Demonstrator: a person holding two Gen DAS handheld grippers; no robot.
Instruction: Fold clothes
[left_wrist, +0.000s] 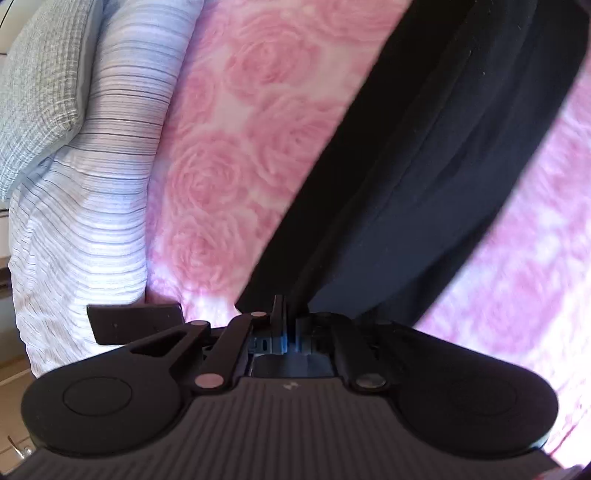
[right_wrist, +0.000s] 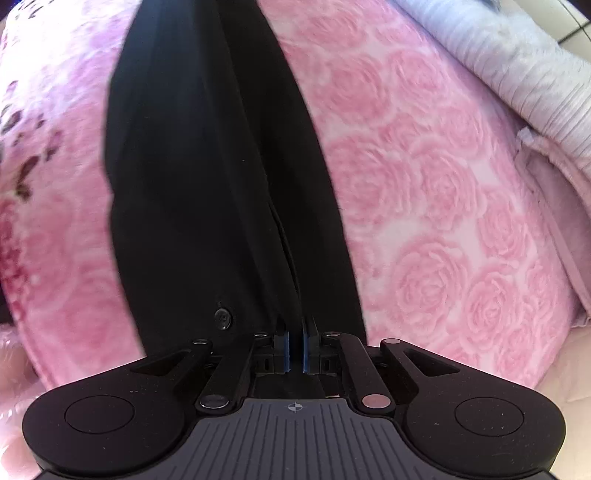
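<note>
Two pairs of fingers are closed to a narrow slit, each pinching black cloth. On the left gripper (left_wrist: 286, 325) the pads are pressed together on an edge of the black garment (left_wrist: 424, 166), which runs away from the fingers toward 1 o'clock. On the right gripper (right_wrist: 295, 350) the blue pads (right_wrist: 306, 352) are nipped on a fold of the same garment (right_wrist: 207, 166), which hangs away toward 12 o'clock; a button (right_wrist: 223, 318) is seen just beside the fingers at 10 o'clock. It is judged that the garment is held at two points so that it can be stretched flat and carried over for a fold. Beneath it, the pink rose blanket (left_wrist: 229, 155) on the bed is spread as the folding surface. A striped pillow (left_wrist: 96, 184) is kept well aside at 9 o'clock in the left view.
</note>
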